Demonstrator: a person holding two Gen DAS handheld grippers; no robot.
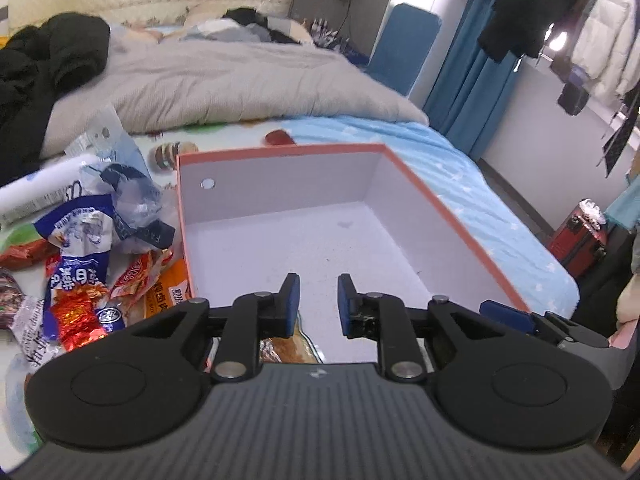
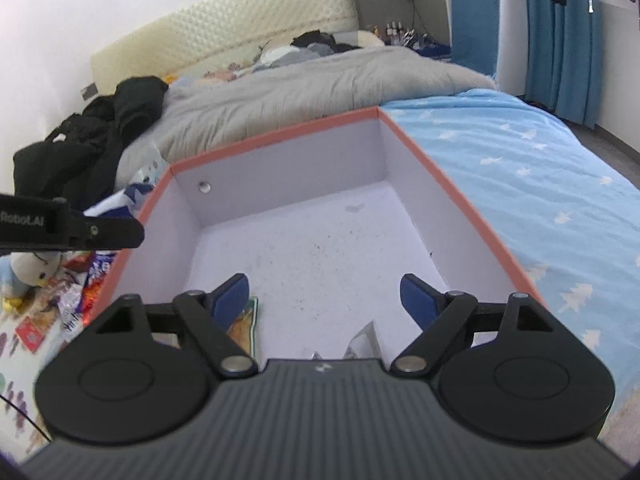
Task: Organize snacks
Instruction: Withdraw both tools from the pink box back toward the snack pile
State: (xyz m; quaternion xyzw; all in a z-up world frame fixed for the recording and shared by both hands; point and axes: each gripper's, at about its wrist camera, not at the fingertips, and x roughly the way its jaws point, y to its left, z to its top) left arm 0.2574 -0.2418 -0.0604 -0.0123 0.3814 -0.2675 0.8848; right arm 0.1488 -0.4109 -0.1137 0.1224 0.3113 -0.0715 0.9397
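Box: orange-rimmed, on bed.
Snacks: piled left of box.
Left gripper: over box, fingers parted, empty.
Right gripper: over box, spread wide, empty.

Both wrist views look down, seemingly close, into the box

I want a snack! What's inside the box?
The box looks mostly bare. Two packets, one orange, one silvery, peek out near the front, partly hidden behind the right gripper.
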